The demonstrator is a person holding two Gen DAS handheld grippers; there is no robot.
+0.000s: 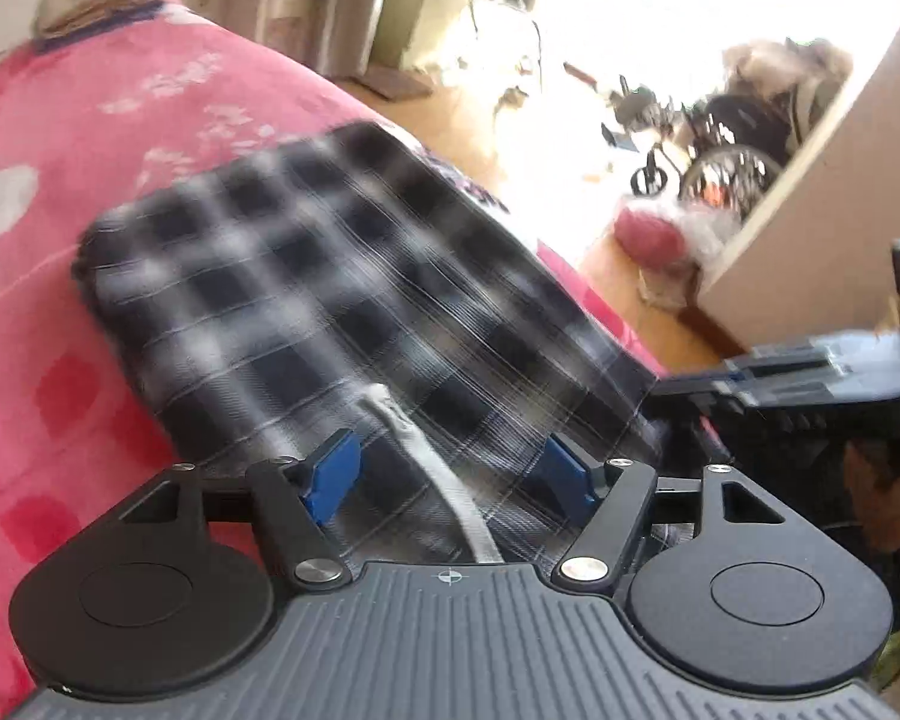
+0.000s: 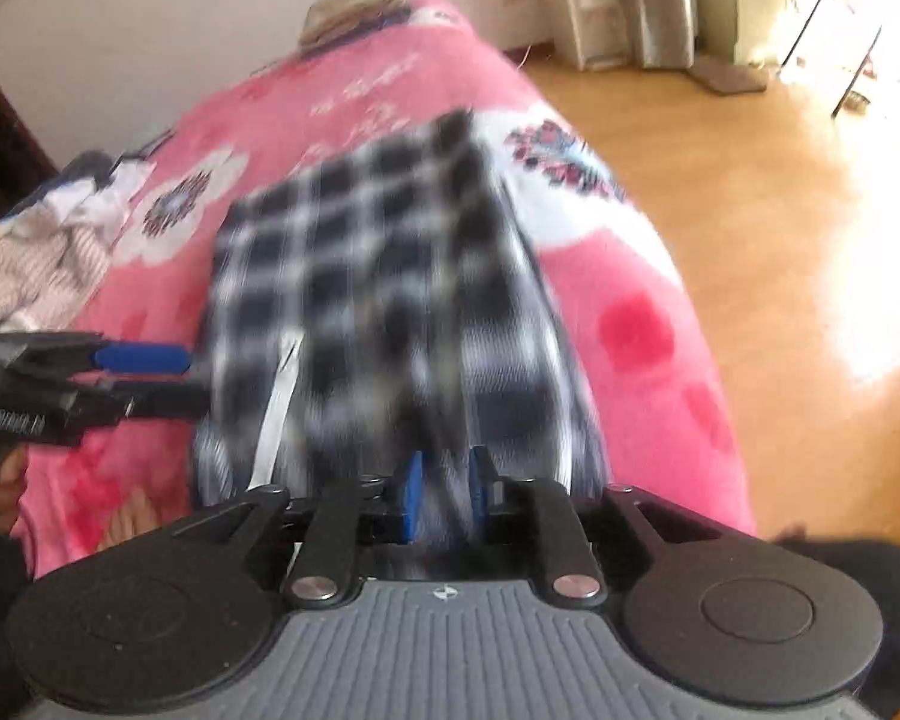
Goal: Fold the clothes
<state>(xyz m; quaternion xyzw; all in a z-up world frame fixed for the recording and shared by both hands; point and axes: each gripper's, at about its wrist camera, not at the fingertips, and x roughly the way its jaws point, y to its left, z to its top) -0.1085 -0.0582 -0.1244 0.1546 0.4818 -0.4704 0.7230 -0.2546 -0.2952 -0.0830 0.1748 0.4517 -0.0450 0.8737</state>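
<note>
Both grippers worked a black-and-white checked cloth garment (image 1: 330, 276) on the pink flowered bed blanket (image 1: 60, 192): our left gripper (image 1: 447, 468) gaped open, our right gripper (image 2: 444, 492) seemingly pinched its blurred hem.

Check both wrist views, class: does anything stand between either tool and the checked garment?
Nothing visible does. The checked garment runs between the open left tool, and the right tool is pinched on its near edge. Only the pink blanket lies under it.
</note>
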